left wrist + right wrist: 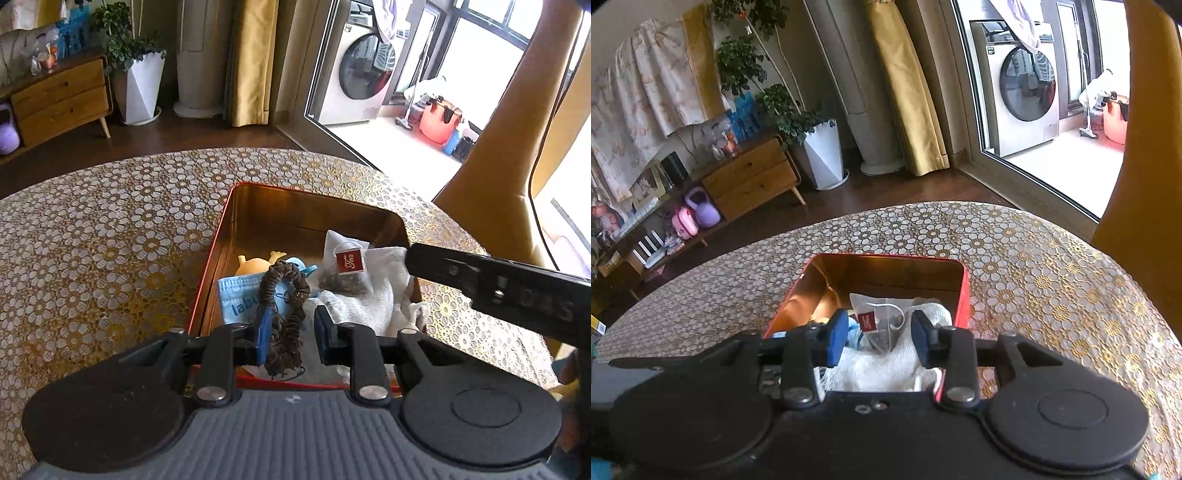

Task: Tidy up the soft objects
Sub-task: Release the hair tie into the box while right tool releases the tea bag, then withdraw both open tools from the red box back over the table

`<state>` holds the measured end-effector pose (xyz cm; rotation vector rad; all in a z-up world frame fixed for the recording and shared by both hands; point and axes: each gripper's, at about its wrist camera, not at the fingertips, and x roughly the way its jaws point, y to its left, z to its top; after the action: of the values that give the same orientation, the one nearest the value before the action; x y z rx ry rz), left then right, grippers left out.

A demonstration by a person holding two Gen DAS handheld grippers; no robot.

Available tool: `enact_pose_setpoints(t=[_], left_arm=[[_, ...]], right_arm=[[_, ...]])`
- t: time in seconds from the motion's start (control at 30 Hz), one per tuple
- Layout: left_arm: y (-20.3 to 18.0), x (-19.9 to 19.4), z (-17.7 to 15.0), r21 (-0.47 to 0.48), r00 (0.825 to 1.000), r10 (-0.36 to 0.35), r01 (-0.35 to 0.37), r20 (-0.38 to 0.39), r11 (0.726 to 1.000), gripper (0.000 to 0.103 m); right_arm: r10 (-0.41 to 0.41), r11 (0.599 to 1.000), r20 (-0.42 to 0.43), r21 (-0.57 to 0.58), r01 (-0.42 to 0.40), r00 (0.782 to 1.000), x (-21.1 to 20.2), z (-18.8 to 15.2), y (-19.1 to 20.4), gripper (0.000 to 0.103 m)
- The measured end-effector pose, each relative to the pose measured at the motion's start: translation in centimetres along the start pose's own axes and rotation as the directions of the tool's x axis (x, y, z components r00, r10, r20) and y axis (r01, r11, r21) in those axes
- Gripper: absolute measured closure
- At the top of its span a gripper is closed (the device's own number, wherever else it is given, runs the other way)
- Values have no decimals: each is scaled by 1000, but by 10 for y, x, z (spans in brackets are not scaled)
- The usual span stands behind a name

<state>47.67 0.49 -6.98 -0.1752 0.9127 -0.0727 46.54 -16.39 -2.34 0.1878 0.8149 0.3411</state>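
Note:
A red tin box [221,229] with a gold inside stands on the lace-covered table; it also shows in the right wrist view [964,295]. In it lie a brown scrunchie [284,314], a blue face mask [236,299], a pale yellow soft toy [255,264], a tea bag [343,269] and a white cloth [373,302]. My left gripper [291,332] is open above the box; the scrunchie leans against its left finger pad. My right gripper [881,332] is open over the tea bag [882,321] and the white cloth [882,369]. Its body crosses the left wrist view [498,284].
The round table [92,240] carries a gold and white flower cloth. A yellow chair back [498,140] stands at the table's right side. Beyond are a wooden cabinet [59,99], a white planter [138,88], yellow curtains and a washing machine [354,77].

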Motion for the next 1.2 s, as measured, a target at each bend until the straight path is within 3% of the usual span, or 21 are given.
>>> enact_pose_setpoints(t=[0.63, 1.2], left_arm=[[-27, -111, -29, 102, 993, -35, 23, 109, 994, 79], [-21, -178, -89, 113, 989, -100, 88, 107, 990, 78]], right_arm=[[15, 999, 71, -50, -12, 997, -106, -35, 9, 59], [43, 995, 131, -94, -30, 990, -179, -92, 21, 52]])
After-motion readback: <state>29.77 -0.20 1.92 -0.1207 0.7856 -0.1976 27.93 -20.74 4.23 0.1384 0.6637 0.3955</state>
